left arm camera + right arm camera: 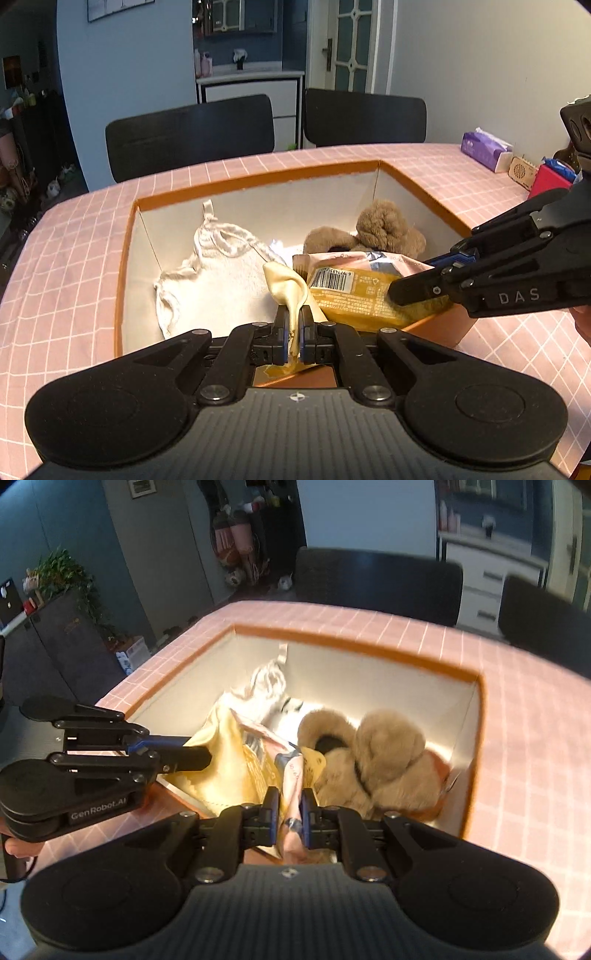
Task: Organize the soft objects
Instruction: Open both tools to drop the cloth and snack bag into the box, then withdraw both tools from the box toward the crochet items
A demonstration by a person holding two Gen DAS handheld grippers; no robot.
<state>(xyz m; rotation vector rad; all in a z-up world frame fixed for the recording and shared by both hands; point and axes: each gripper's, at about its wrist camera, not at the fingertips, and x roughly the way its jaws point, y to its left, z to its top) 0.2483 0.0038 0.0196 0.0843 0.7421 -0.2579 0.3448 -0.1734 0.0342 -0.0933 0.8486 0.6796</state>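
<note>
Left wrist view: the orange-rimmed box (258,181) fills the table centre, with the plush toy (373,232) at its two o'clock and the white garment (218,273) at ten. The left gripper (293,332) is clamped on cream satin cloth (288,288); the right gripper (290,812) pinches the snack packet (291,771). Best lower both inside the rim before letting go.

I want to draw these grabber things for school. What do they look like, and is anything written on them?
Both are matte black. The left gripper and right gripper each have two round discs at the back, a ribbed body, jointed bars with silver bolts, and blue-edged finger pads. One side reads "DAS" in pale letters; the other side reads "GenRobot.AI". A small white emblem sits on each ribbed top.
</note>
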